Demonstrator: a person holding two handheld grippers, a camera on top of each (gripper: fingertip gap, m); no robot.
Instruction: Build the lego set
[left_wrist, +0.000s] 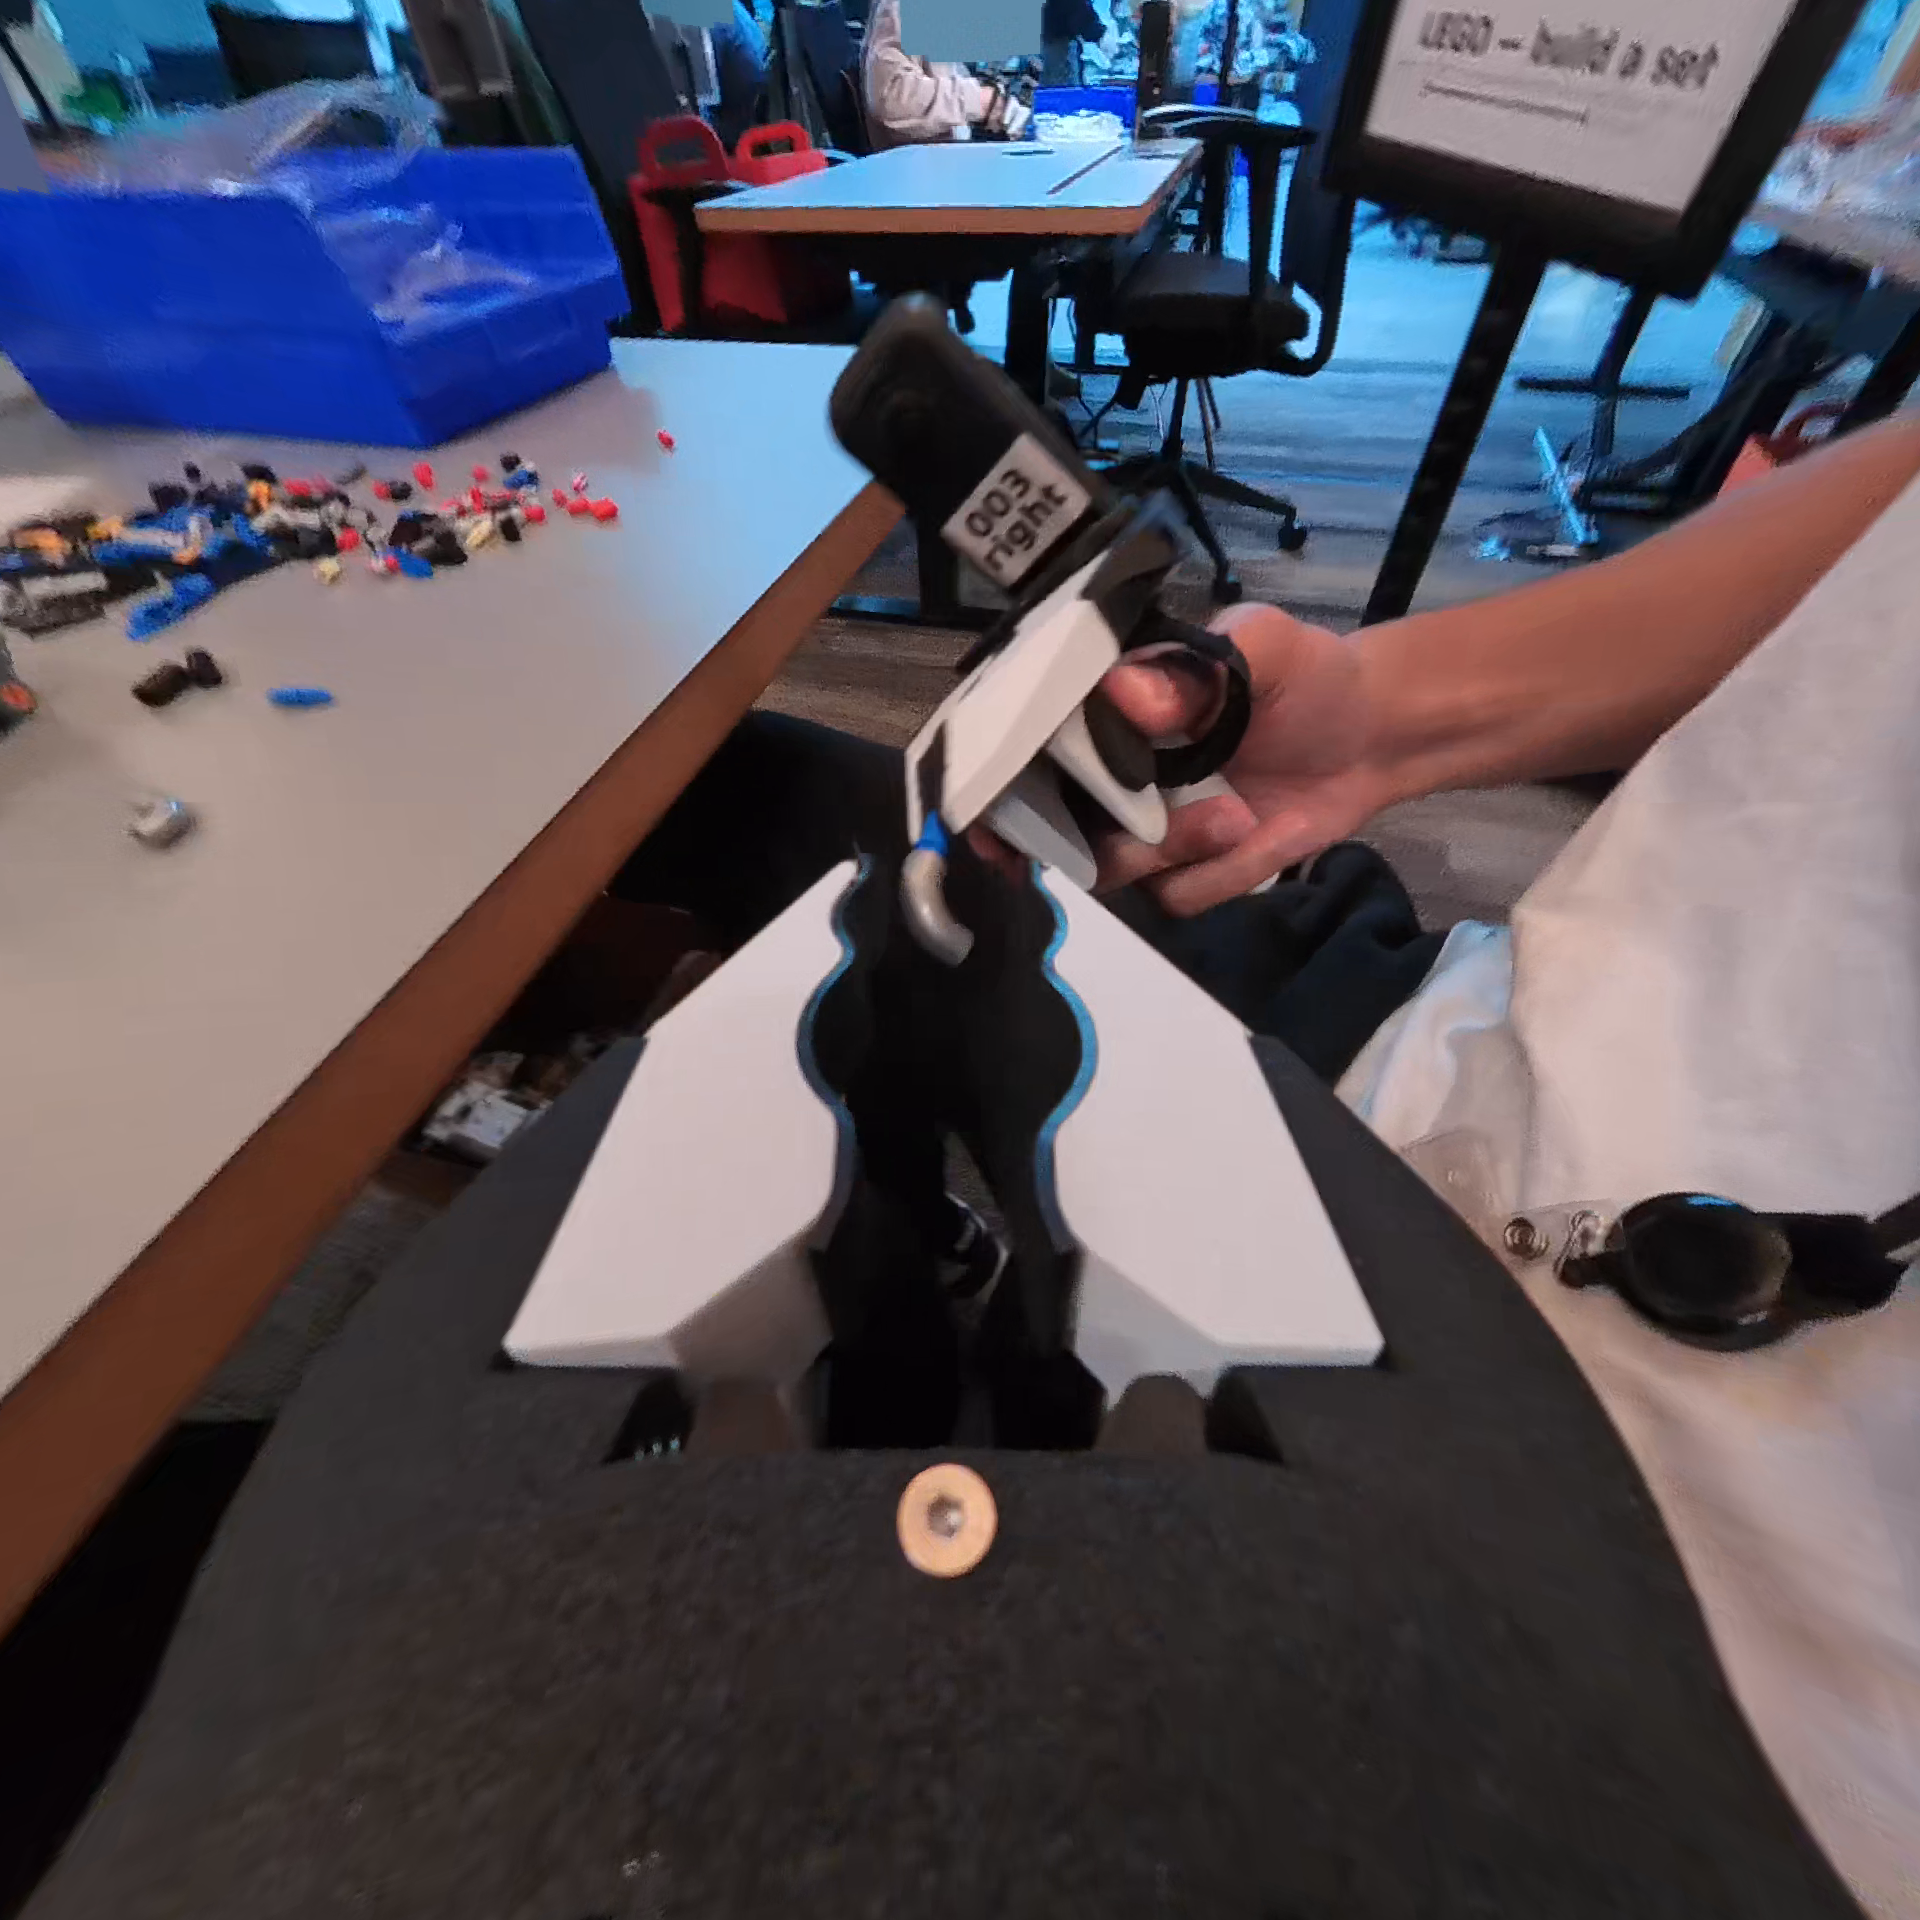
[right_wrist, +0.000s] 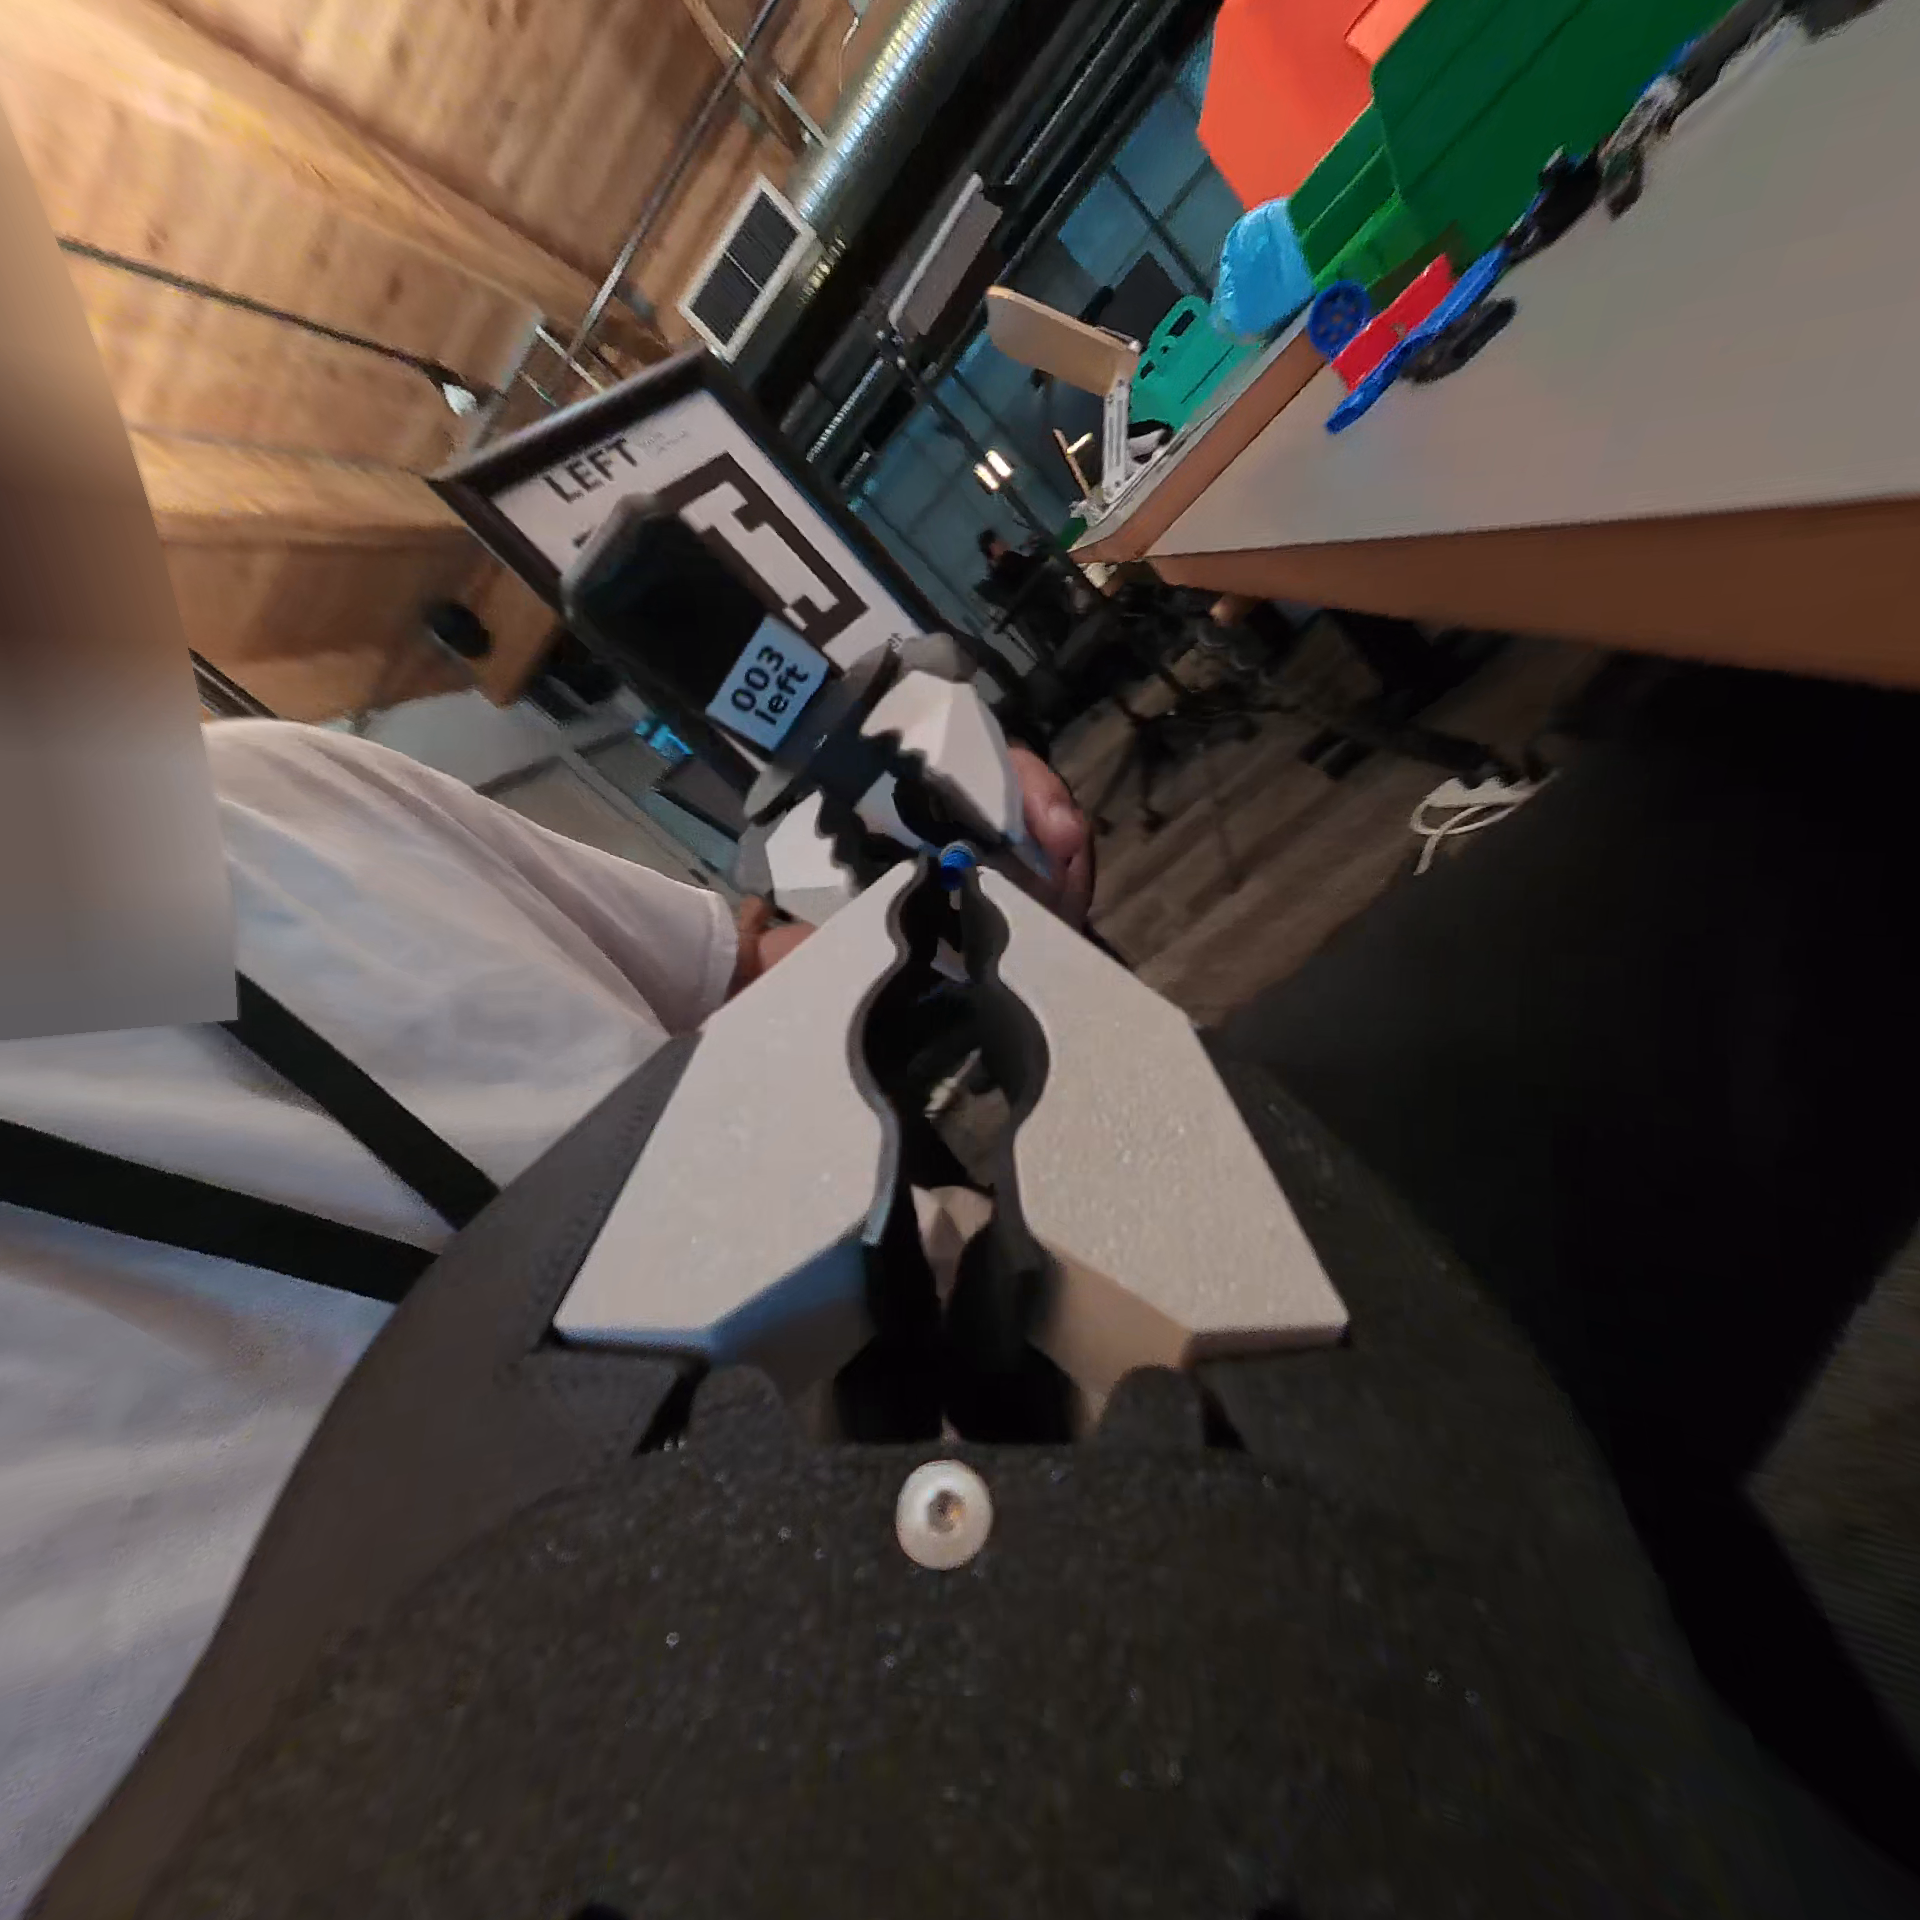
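Observation:
Both grippers are held off the table, over the person's lap, with their tips meeting. In the left wrist view my left gripper (left_wrist: 948, 896) is shut on a small grey curved Lego piece (left_wrist: 932, 916). A blue pin (left_wrist: 932, 834) sticks up from that piece into the tip of my right gripper (left_wrist: 940, 826), which comes down from the upper right in a hand (left_wrist: 1268, 748). In the right wrist view my right gripper (right_wrist: 943, 883) is shut on the blue pin (right_wrist: 954, 858). The left gripper (right_wrist: 883, 805) lies just beyond it. The joint between the pieces is hidden.
The grey table (left_wrist: 343, 790) lies to the left, with a pile of loose Lego pieces (left_wrist: 260, 530), a blue bin (left_wrist: 312, 291) and stray pieces (left_wrist: 177, 675). A sign on a stand (left_wrist: 1558, 104) is at the right. The right wrist view shows the table edge (right_wrist: 1558, 561) and a red and blue build (right_wrist: 1423, 332). Less than 4 cm separates the two grippers' tips.

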